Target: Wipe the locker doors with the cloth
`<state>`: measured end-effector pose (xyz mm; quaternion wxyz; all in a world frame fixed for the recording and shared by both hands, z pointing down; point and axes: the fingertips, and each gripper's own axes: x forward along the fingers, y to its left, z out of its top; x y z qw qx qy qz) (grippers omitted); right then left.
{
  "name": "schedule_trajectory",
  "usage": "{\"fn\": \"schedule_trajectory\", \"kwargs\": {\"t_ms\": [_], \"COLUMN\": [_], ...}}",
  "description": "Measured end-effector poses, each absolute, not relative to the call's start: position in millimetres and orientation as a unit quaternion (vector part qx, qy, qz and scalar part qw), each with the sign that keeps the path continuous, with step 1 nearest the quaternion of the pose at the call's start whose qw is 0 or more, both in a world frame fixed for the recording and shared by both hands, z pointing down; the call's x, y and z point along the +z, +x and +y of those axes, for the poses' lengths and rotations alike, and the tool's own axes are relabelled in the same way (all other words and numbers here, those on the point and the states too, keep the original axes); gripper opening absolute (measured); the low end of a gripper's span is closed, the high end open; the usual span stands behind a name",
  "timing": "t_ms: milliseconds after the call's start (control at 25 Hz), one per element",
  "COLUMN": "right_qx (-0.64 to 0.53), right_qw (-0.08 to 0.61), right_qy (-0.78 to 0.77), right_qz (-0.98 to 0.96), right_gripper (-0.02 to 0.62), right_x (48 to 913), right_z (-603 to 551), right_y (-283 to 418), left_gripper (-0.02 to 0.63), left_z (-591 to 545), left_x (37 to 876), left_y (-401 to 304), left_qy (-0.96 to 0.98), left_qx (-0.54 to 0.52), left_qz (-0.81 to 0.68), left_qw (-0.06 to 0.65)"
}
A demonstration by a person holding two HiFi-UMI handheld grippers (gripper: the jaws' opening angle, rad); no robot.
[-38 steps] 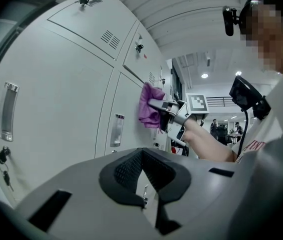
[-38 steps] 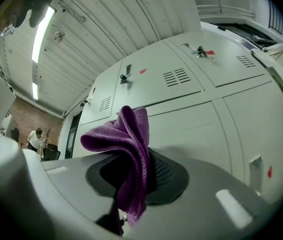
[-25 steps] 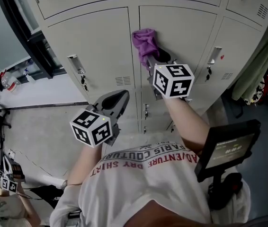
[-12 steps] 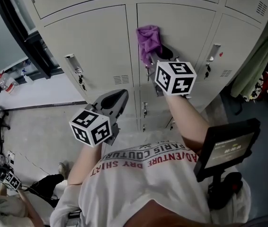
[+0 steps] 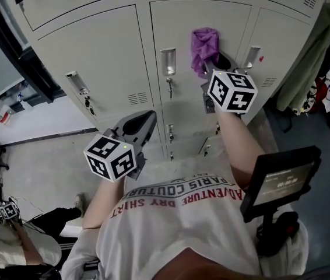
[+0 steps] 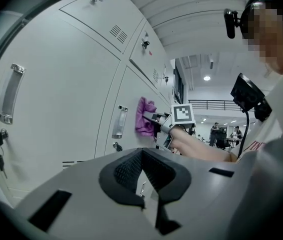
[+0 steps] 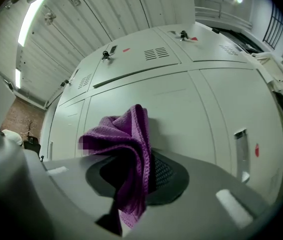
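Against the locker door point(image 5: 174, 25), right gripper point(image 5: 216, 64) pinched the soft, probably light cloth point(image 5: 204, 45) mid-fold (left gripper point(image 5: 146, 120) closed, empty).

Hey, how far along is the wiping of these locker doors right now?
Done: the cloth is picked up, clamped in the right gripper. In hand: it sits at the right side of the middle door, apparently pressed on it. The left gripper hangs back, shut and empty. Left: nothing shows which parts are wiped, so presumably the other doors.
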<state>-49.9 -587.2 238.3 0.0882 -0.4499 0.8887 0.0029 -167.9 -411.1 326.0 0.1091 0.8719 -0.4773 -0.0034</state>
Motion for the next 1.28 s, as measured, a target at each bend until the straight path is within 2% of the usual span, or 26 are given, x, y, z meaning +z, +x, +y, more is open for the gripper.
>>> {"fn": "schedule_trajectory", "kwargs": {"t_ms": [400, 680, 840, 1000, 1280], "right_qx": [-0.021, -0.028, -0.023, -0.007, 0.004], "right_qw": [0.106, 0.106, 0.120, 0.146, 0.119], "right_qy": [-0.531, -0.543, -0.526, -0.460, -0.369], "right_qz": [0.840, 0.832, 0.841, 0.876, 0.922], "right_gripper": [0.074, 0.074, 0.074, 0.074, 0.074], "right_x": [245.9, 253.3, 245.8, 234.5, 269.6], "right_z": [-622.4, -631.0, -613.9, -576.1, -533.2], "right_y": [51.1, 66.9, 59.6, 21.6, -62.6], "left_gripper": [0.002, 0.002, 0.002, 0.002, 0.002], "left_z": [-417.6, -422.7, -419.1, -415.3, -408.9], "left_x": [333.6, 334.4, 333.6, 332.2, 333.6], "left_y": [-156.6, -162.9, -163.8, -168.1, -183.6], "left_qy": [0.879, 0.878, 0.878, 0.875, 0.866], "left_qx": [0.007, 0.006, 0.005, 0.002, -0.004], "left_qz": [-0.463, -0.464, -0.465, -0.469, -0.487], "left_qw": [0.115, 0.115, 0.115, 0.115, 0.117]}}
